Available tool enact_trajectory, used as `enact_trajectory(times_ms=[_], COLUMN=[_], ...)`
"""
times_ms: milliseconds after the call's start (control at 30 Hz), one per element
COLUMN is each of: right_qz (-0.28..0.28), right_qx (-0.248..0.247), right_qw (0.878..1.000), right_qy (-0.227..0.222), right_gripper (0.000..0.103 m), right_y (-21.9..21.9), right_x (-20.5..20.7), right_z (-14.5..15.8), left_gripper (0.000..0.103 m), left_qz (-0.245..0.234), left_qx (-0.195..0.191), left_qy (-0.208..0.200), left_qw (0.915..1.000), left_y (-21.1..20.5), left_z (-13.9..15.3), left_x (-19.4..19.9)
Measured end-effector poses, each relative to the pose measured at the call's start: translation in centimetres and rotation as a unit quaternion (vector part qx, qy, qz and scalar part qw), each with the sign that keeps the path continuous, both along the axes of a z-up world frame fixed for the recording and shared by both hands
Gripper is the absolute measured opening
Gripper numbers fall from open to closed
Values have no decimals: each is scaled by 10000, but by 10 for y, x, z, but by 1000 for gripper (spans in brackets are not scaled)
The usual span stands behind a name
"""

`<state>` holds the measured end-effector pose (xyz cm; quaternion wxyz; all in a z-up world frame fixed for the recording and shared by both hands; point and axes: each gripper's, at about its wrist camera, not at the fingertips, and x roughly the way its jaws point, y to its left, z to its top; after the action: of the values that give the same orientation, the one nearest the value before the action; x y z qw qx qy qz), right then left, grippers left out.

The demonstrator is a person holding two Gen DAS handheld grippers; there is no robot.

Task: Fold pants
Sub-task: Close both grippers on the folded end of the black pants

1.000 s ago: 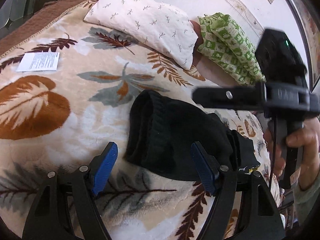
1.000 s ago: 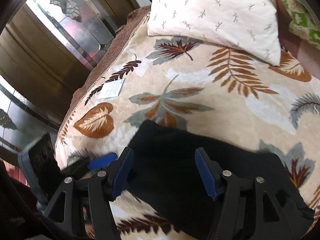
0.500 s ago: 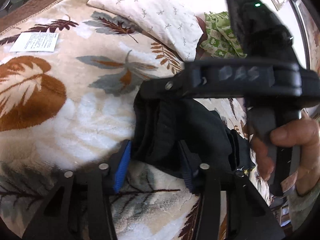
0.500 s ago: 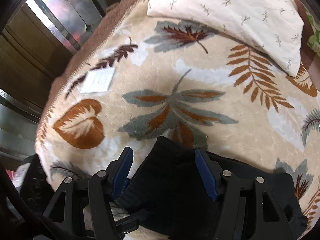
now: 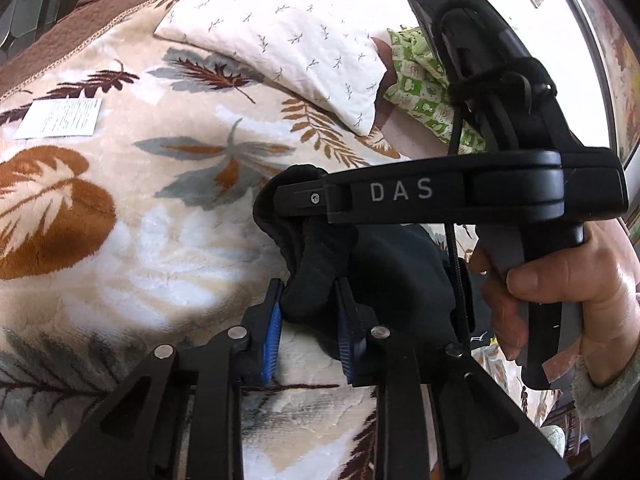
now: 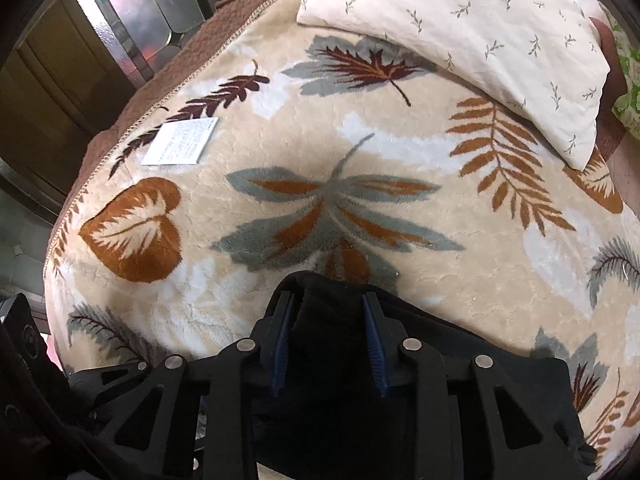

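The black pants (image 5: pixel 400 276) lie bunched on a leaf-patterned blanket (image 5: pixel 132 240). My left gripper (image 5: pixel 310 312) is shut on a fold at the pants' left edge, between its blue pads. My right gripper (image 6: pixel 328 320) is shut on the same end of the pants (image 6: pixel 332 360), a little farther along the edge. In the left wrist view the right gripper's black body (image 5: pixel 460 192), held by a hand (image 5: pixel 560 292), reaches in from the right just above my left fingers. The rest of the pants runs off to the right, partly hidden.
A white pillow with small sprigs (image 5: pixel 288 36) and a green patterned pillow (image 5: pixel 424 80) lie at the far side of the bed. A white paper label (image 5: pixel 60 118) lies on the blanket at left. A brown bed edge and dark wooden panels (image 6: pixel 60 80) stand beyond.
Both grippers went from open to shut on the pants' left end. The right gripper came in close above the left one, and the gripped edge is lifted and bunched.
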<state>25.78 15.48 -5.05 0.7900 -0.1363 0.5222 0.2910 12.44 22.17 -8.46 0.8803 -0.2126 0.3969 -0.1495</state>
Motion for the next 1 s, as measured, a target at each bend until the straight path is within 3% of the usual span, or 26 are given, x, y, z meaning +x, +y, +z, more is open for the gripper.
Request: enact_trajectory(times_ms=[467, 1000], right_qz=[26, -463], right_qx=[486, 1248], right_qw=[9987, 9909], right_qy=[-114, -183], right_gripper=[31, 28], right_y=[-31, -130], right_x=[-9, -13], right_z=[35, 73], left_gripper=[21, 21], left_qz=[-210, -835], left_qx=[237, 600], left_qy=[-290, -598], left_qw=[9991, 9929], left_y=[-26, -100], left_z=[36, 74], left_x=[-2, 6])
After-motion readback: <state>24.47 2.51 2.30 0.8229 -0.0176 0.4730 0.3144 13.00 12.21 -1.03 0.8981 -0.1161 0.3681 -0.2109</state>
